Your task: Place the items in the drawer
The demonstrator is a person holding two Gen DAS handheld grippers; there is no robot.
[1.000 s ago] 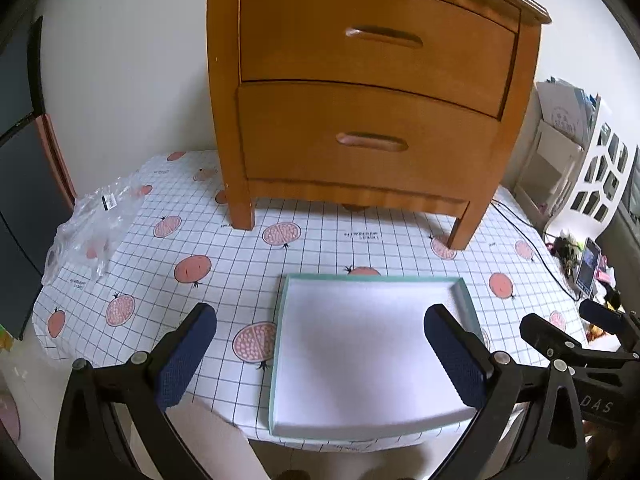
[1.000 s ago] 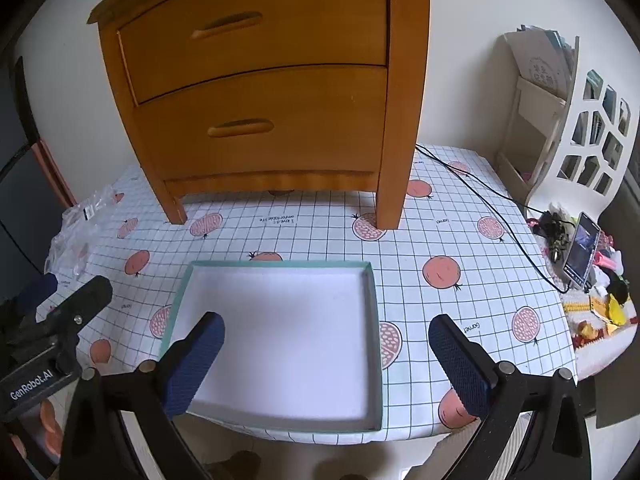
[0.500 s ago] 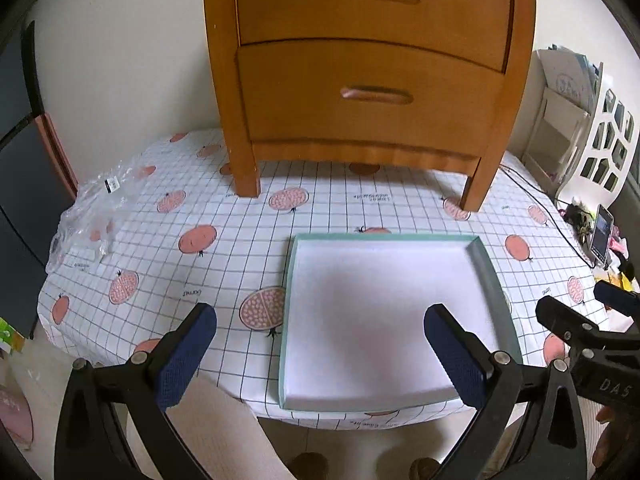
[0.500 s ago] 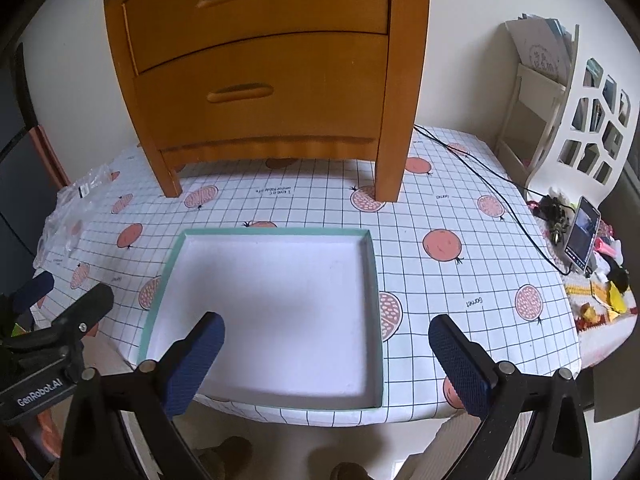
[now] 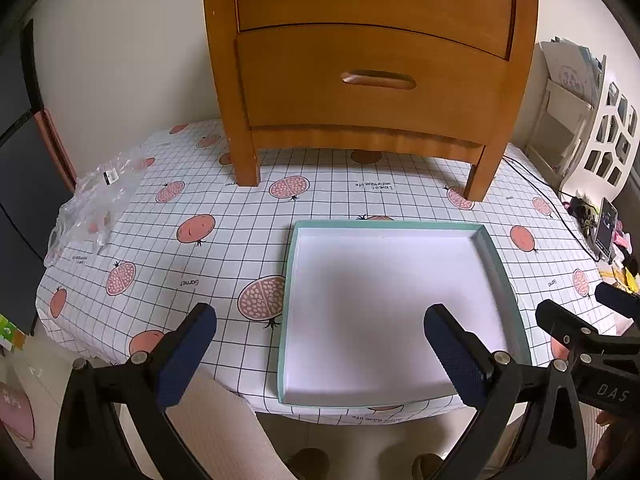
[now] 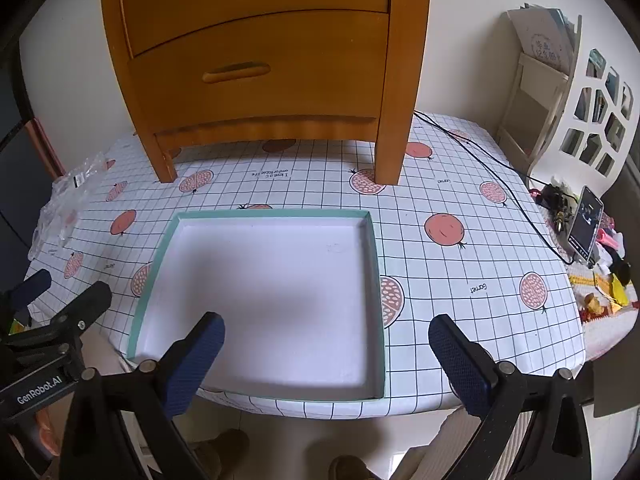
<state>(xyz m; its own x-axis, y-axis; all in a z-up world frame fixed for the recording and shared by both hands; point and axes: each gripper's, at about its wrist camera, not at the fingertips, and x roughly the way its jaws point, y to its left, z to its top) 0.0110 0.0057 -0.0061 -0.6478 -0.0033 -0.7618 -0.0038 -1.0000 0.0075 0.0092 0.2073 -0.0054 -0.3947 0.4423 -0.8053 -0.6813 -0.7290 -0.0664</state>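
Cabinet (image 5: 372, 60): glossy varnished wood. Tray (image 5: 390, 304): matt card. Tabletop (image 5: 224, 248) cloth: smooth. My gripper pads (image 5: 186, 354): textured rubber.

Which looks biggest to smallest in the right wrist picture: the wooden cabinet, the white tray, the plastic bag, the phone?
1. Orange-brown wooden two-drawer cabinet
2. Shallow white tray with teal rim
3. Crumpled clear plastic bag
4. Dark upright phone

The bag and phone sit near the warped picture edges, so their order is unsure.
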